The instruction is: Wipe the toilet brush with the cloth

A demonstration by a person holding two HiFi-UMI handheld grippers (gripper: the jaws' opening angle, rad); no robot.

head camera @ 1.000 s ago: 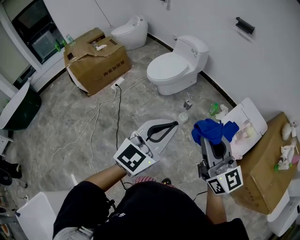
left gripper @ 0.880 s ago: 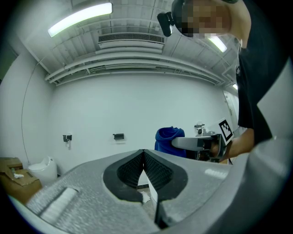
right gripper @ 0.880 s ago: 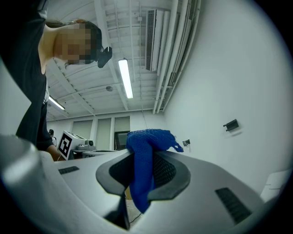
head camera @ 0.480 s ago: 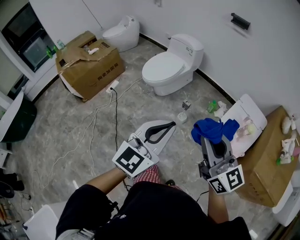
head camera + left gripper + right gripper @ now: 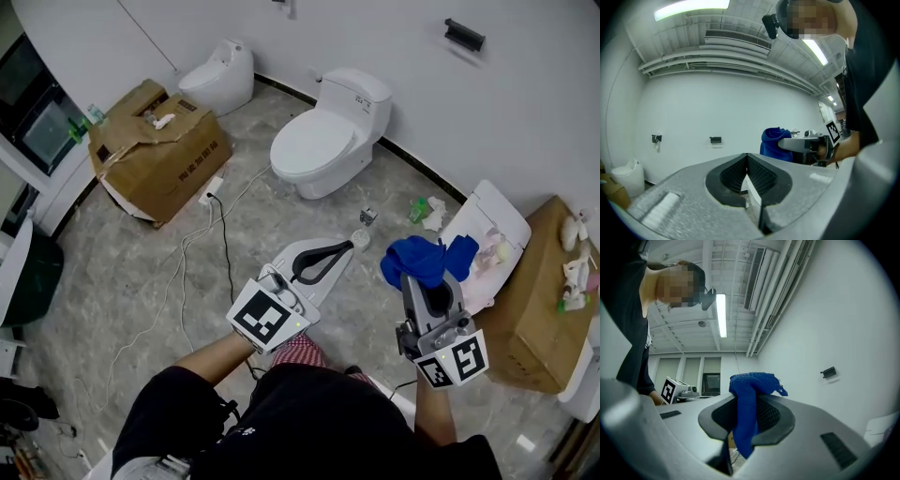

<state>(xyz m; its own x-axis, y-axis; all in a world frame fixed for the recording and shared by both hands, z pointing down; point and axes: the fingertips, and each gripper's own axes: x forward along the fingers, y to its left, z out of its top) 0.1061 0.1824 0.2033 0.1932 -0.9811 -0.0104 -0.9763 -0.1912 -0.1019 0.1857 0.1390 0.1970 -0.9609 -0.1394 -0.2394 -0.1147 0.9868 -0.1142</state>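
My right gripper (image 5: pixel 424 274) is shut on a bunched blue cloth (image 5: pixel 420 258), which hangs out over its jaw tips. In the right gripper view the cloth (image 5: pixel 747 399) runs down between the black pads of that gripper (image 5: pixel 745 404). My left gripper (image 5: pixel 345 251) is held out low over the floor beside it, jaws shut with nothing in them. In the left gripper view its pads meet (image 5: pixel 746 161), and the cloth (image 5: pixel 776 143) shows to the right. I see no toilet brush in any view.
A white toilet (image 5: pixel 319 141) stands against the far wall and a smaller one (image 5: pixel 220 70) stands further left. An open cardboard box (image 5: pixel 155 155) and floor cables (image 5: pixel 220 234) lie left. A white lid (image 5: pixel 492 225) leans on a brown box (image 5: pixel 539 309) at right. A small white cup (image 5: pixel 361 240) sits on the floor.
The toilets and the cardboard box have slid left and up in the head view as I move. Both grippers keep their pose, and the cloth stays held.
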